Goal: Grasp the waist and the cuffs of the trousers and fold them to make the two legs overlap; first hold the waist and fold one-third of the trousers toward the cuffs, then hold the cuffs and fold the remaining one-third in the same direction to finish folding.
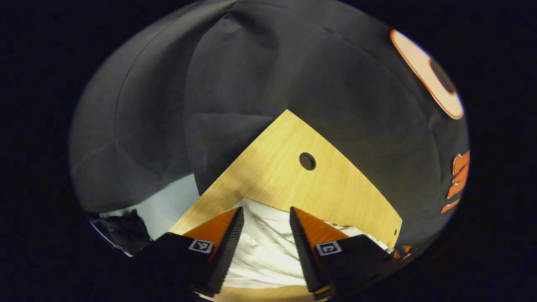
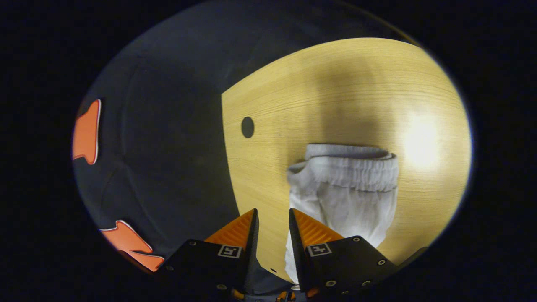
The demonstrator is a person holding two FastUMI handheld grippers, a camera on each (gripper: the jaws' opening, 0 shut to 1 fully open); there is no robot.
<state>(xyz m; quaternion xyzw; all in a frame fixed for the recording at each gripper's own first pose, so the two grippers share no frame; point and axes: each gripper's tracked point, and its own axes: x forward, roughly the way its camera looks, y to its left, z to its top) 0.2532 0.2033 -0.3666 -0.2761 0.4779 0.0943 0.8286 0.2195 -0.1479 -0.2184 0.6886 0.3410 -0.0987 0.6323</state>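
White trousers (image 2: 348,201) lie bunched on the wooden table (image 2: 302,84), their elastic waistband (image 2: 352,167) at the far end in the right gripper view. My right gripper (image 2: 272,216) hovers at the cloth's left edge, jaws narrowly apart, with bare wood showing in the gap. In the left gripper view the wrinkled white trousers (image 1: 268,247) spread under and between my fingers. My left gripper (image 1: 266,214) stands open above them, gripping nothing. Which end of the trousers lies under it I cannot tell.
A round cable hole (image 1: 307,161) sits in the table (image 1: 285,176) near its far corner, and the same hole (image 2: 247,127) lies close to the table's left edge in the right gripper view. Black cloth walls stand behind. A pale floor patch (image 1: 168,205) shows beyond the table's edge.
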